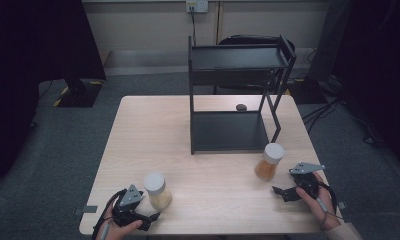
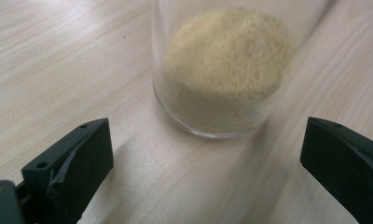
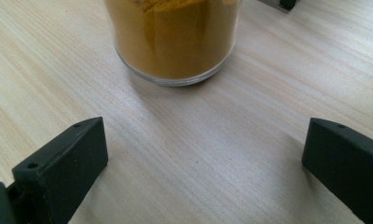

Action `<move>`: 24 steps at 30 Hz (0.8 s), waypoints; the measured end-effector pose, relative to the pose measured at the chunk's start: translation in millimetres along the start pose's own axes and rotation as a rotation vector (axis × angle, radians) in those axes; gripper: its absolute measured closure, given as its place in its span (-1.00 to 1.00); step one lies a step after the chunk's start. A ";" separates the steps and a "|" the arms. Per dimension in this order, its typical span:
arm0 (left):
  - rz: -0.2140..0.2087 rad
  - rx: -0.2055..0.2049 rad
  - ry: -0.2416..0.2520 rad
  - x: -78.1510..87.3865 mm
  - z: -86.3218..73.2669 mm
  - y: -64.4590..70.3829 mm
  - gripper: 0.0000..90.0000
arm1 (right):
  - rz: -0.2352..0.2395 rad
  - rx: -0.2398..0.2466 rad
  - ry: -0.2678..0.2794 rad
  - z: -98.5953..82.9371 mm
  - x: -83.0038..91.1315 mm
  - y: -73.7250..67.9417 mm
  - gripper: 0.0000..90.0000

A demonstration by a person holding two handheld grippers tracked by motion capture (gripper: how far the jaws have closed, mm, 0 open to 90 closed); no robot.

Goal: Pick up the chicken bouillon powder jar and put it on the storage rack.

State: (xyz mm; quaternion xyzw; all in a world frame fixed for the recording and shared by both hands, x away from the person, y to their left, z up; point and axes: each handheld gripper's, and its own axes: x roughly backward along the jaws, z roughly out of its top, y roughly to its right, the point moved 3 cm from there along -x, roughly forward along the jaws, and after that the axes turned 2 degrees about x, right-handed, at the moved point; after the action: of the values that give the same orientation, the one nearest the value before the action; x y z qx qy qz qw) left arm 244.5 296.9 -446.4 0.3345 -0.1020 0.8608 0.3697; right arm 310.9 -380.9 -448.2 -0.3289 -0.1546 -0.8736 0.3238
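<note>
The left gripper (image 2: pixel 205 154) has its two black jaws spread wide with bare wood between them, and just ahead of them stands the clear glass jar of pale yellow grains (image 2: pixel 224 70), upright and not yet touched; in the high view that jar (image 1: pixel 157 190) sits near the front left edge of the light wooden table (image 1: pixel 153 130), just beside the left gripper (image 1: pixel 147 212). The right gripper (image 3: pixel 203 158) is likewise opened wide around nothing, facing the clear glass jar of orange-brown powder (image 3: pixel 173 37), which stands a little farther off; from above, this second jar (image 1: pixel 268 161) with its white lid is near the front right corner of the black two-tier metal shelf rack (image 1: pixel 238 95), close to the right gripper (image 1: pixel 283 192). Both jars look rigid, smooth and round, so probably slippery and breakable, with some weight from their filling. The safest hold seems to be across the straight glass wall, about mid-height, below the lid. A small dark object (image 1: pixel 241 107) lies on the table behind the rack.
</note>
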 end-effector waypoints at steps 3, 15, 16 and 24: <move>-0.001 0.012 0.011 1.5 2.1 -0.2 -0.96 | 0.000 0.000 0.000 0.0 0.0 0.0 -1.00; -0.022 0.018 0.035 5.5 11.6 -0.1 -0.93 | 0.000 0.000 0.000 0.0 0.0 0.0 -1.00; -0.026 0.022 0.042 7.0 13.2 -0.7 -0.93 | 0.000 0.000 0.000 0.0 0.0 0.0 -1.00; -0.027 0.029 0.059 8.2 18.9 -1.2 -0.93 | 0.000 0.000 0.000 0.0 0.0 0.0 -1.00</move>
State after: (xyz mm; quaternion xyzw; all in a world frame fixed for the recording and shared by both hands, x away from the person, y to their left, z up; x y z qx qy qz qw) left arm 250.7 294.5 -426.9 0.3158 -0.0743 0.8666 0.3792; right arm 310.9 -380.9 -448.2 -0.3287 -0.1548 -0.8736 0.3238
